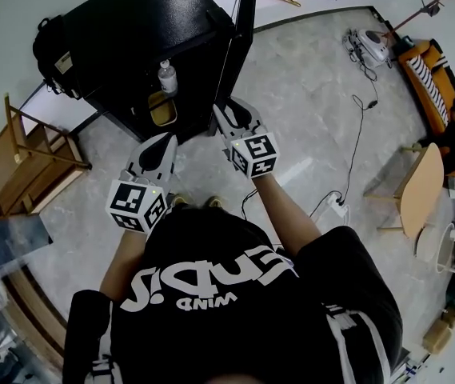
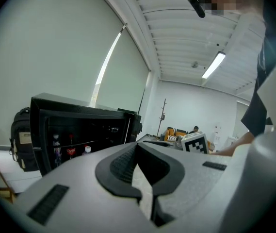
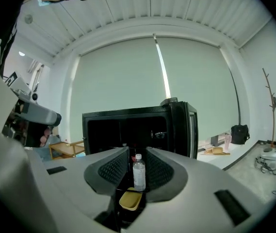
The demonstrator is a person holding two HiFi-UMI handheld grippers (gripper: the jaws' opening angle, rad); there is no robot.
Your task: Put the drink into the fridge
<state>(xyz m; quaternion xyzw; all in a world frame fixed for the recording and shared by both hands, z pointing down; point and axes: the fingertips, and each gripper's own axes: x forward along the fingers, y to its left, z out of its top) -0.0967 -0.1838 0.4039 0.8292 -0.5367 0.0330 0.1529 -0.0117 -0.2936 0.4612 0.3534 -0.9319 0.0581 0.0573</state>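
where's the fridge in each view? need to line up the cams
Head view: fridge upper left, door open.
Left gripper view: left of centre, open front facing the camera.
Right gripper view: centre, open front facing the camera.
Shared landmark: coat stand, right of the fridge in all three.

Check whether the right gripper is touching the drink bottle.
Apart. The head view shows a plain gap between the right gripper and the drink bottle standing in the fridge.

claw (image 3: 137, 152): jaws apart, nothing between them
bottle (image 3: 138, 174): clear, upright, straight ahead past the gap
tub (image 3: 130, 199): yellow, under the bottle
fridge (image 3: 128, 125): black, open, ahead
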